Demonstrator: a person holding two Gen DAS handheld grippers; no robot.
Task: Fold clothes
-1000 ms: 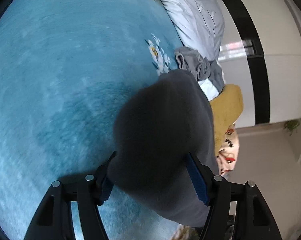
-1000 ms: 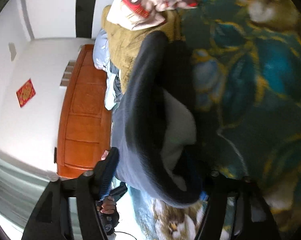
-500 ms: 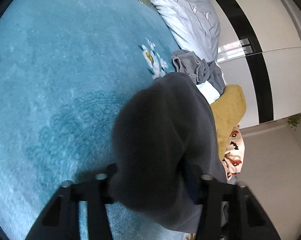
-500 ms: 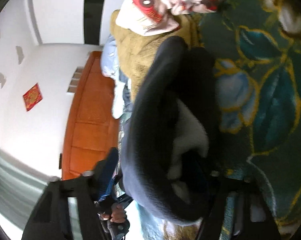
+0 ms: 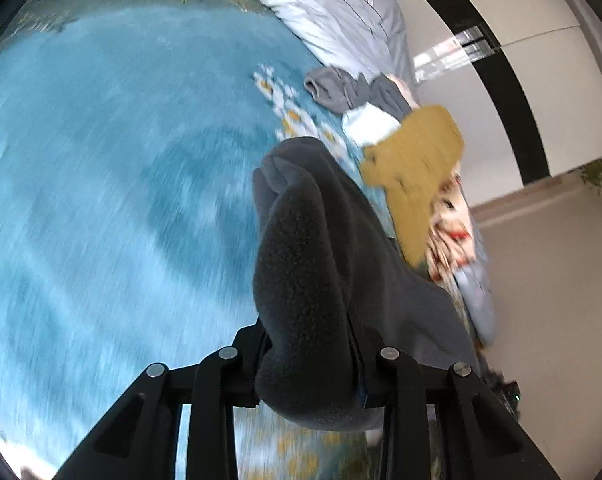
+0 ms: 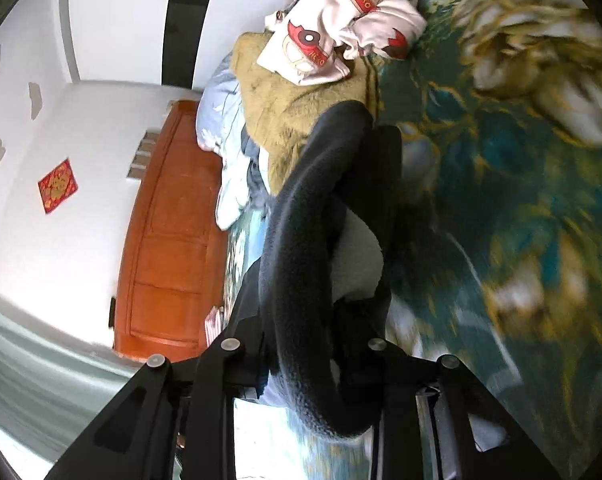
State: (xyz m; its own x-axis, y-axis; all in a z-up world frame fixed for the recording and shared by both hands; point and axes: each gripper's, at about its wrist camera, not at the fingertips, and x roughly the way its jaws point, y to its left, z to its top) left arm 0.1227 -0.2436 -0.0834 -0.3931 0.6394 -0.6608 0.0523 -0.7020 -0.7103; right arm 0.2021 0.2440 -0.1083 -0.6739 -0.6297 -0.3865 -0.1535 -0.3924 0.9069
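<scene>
A dark grey fleece garment is pinched between the jaws of my left gripper and hangs over the blue bedspread. My right gripper is shut on the same garment, on a thick black edge with a pale lining showing. The fleece covers the fingertips of both grippers.
A pile of clothes lies at the bed's edge: a mustard fleece, a white top with red cars, grey items. A light blue quilt lies behind. An orange wooden headboard and white wardrobe stand beyond.
Both grippers have closed tighter on the fleece and moved with it; the clothes pile now sits further off in both views, and the bedspread blurs with motion.
</scene>
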